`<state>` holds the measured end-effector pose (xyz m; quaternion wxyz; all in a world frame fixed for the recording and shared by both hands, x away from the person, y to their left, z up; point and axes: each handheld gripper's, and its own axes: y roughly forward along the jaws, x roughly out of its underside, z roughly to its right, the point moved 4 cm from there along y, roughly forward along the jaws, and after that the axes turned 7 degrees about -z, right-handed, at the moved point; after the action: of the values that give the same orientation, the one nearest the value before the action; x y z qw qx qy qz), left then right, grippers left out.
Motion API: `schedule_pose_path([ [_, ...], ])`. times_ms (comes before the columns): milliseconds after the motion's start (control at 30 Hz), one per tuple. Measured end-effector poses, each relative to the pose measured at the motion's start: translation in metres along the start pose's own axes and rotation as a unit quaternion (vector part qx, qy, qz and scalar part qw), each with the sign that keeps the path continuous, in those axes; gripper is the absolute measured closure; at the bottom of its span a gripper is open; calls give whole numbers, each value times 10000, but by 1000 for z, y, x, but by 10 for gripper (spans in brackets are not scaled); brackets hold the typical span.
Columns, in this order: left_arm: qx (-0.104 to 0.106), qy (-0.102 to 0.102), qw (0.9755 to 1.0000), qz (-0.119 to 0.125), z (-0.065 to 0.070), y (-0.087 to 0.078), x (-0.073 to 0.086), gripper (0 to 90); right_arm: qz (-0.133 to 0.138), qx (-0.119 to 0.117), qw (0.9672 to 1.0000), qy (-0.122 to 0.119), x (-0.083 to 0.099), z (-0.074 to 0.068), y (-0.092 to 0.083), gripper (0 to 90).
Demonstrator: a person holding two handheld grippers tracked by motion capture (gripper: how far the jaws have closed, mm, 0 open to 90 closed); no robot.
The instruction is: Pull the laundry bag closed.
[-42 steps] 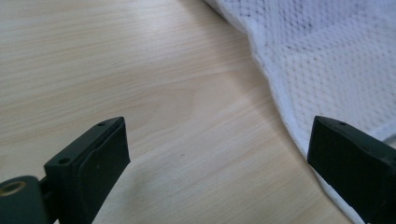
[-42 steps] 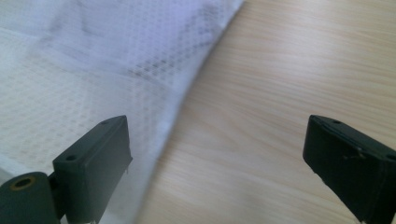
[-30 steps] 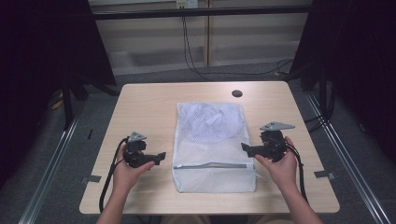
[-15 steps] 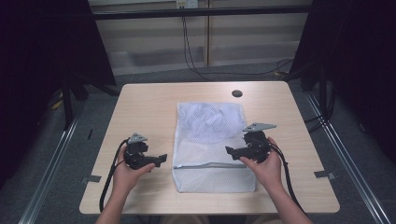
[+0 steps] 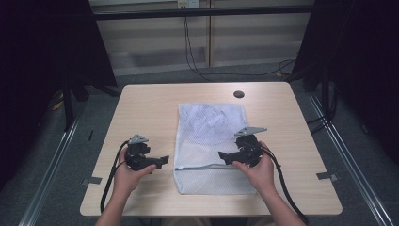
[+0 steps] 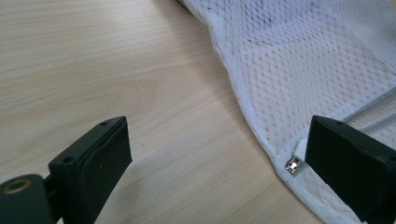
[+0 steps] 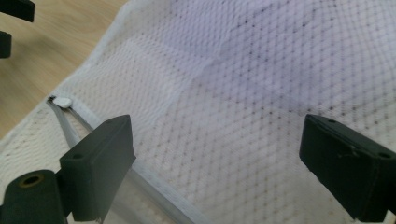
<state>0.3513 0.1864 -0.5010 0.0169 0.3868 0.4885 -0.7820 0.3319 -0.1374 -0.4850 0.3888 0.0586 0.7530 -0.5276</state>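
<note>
White mesh laundry bag (image 5: 211, 146) lies flat, zipper (image 7: 70, 126) between the right gripper (image 5: 225, 157)'s spread jaws; left gripper (image 5: 162, 160)'s jaws spread too.

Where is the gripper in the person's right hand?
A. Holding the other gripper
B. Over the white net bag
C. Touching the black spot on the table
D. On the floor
B. In the high view the right gripper sits over the white mesh bag, near its zipper, and its own view shows mesh between its open jaws.
</note>
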Motion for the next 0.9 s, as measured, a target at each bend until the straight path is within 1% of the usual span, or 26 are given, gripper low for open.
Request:
schedule_pose_path([
  [67,8,3,10000,18,1,-1,0,67,-2,-49,10000,7,-2,-5,4,102],
  [100,13,67,10000,-20,1,-2,0,68,-24,-68,10000,49,-2,-7,5,102],
  [167,31,66,10000,-18,1,-2,0,69,-22,-118,9999,0,-4,-11,8,104],
  [200,5,43,10000,-5,1,-2,0,70,-43,-131,9999,-19,-5,-13,9,105],
  [233,5,43,10000,-5,1,-2,0,70,-43,-131,9999,-19,-5,-13,9,105],
  [300,8,34,10000,11,0,-3,0,70,-71,-164,9998,-79,-8,-20,12,105],
  [333,20,-23,10000,53,1,-3,0,70,-76,-165,9998,-81,-9,-22,12,105],
  [400,45,-5,10000,47,1,-4,0,70,-85,-202,9997,-80,-10,-26,14,105],
  [433,54,5,10000,41,2,-4,0,70,-97,-214,9997,-119,-11,-28,14,105],
  [467,44,41,10000,15,2,-4,0,70,-100,-201,9997,-94,-12,-29,15,108],
  [633,63,50,10000,27,2,-4,-1,70,-158,-276,9994,-137,-16,-37,18,117],
  [667,63,50,10000,27,2,-4,-1,70,-131,-307,9993,-153,-17,-39,19,122],
  [900,86,23,10000,42,3,-5,-1,70,-145,-392,9991,-111,-18,-46,25,149],
])
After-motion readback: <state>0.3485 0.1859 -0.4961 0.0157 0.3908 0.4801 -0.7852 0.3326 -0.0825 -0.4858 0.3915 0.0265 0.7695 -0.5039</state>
